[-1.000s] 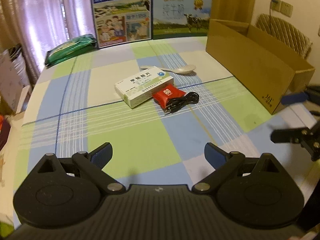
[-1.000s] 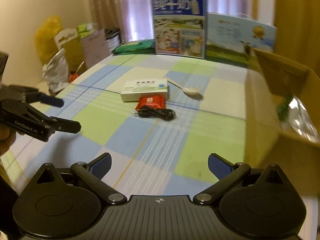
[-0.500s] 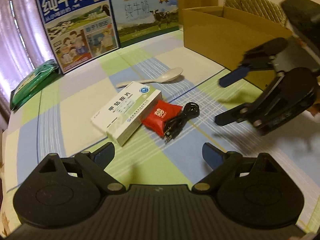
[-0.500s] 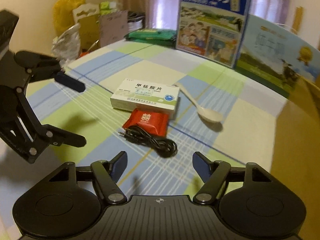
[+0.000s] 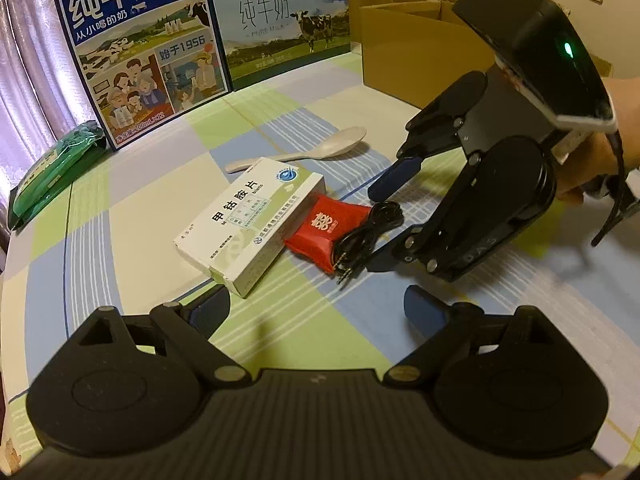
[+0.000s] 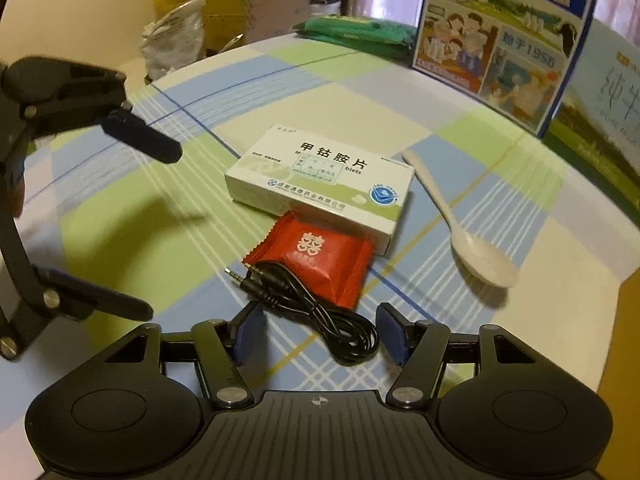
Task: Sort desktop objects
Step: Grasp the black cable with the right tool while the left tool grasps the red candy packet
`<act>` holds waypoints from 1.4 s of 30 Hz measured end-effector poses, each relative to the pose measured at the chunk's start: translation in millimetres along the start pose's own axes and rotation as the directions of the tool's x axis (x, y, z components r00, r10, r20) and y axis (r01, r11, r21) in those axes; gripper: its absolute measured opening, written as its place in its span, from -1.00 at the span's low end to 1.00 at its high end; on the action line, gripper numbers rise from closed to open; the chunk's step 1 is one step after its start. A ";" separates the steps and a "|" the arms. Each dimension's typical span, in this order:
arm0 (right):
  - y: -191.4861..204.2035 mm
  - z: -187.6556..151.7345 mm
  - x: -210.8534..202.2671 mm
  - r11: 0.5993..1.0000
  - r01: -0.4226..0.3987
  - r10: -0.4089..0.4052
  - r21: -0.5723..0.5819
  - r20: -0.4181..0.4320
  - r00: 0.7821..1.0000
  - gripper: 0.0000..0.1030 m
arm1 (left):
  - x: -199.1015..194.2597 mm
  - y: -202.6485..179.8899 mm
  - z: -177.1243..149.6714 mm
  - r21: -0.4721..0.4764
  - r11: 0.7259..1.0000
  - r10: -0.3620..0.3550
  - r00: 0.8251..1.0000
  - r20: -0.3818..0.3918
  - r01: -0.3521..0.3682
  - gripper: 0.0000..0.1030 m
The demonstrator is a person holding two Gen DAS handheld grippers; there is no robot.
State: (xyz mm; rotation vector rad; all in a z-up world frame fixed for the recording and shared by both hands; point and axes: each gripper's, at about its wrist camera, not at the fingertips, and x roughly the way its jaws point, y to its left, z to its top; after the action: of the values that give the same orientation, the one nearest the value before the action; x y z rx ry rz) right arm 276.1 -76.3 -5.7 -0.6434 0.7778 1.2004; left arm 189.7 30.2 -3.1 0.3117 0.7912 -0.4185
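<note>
Over the black cable (image 6: 320, 312), right hand-held gripper (image 6: 320, 334) now closer, jaws apart

White medicine box (image 6: 320, 184), red sachet (image 6: 316, 256), black cable (image 6: 320, 312), white spoon (image 6: 460, 228), clustered flat.

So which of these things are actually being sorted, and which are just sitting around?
Being sorted: medicine box, red packet, black cable, white spoon, probably into the cardboard box.

Just lying about: two milk cartons, green pack, bags beyond the table.
</note>
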 end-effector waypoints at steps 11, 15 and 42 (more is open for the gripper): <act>13.4 -13.7 -20.8 0.999 -0.023 0.024 0.047 -0.028 0.999 -0.78 | 1.3 -8.7 -3.5 0.047 0.999 0.011 1.000 0.000 -0.011 0.78; 14.7 -23.4 -32.2 0.997 0.007 -0.004 0.075 -0.041 0.999 -0.80 | 2.7 -8.8 -3.4 0.044 0.999 0.007 1.000 0.000 -0.007 0.78; -8.8 -53.1 -52.4 0.885 0.225 -0.250 0.407 0.009 0.968 -0.81 | 42.6 -22.0 17.1 0.062 0.998 0.008 1.000 0.023 -0.010 0.46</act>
State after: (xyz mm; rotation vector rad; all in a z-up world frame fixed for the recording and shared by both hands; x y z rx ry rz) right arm 266.1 -149.9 5.8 -0.3444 0.8382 0.7970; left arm 216.7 -6.6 -25.7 0.3680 0.7553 -0.4380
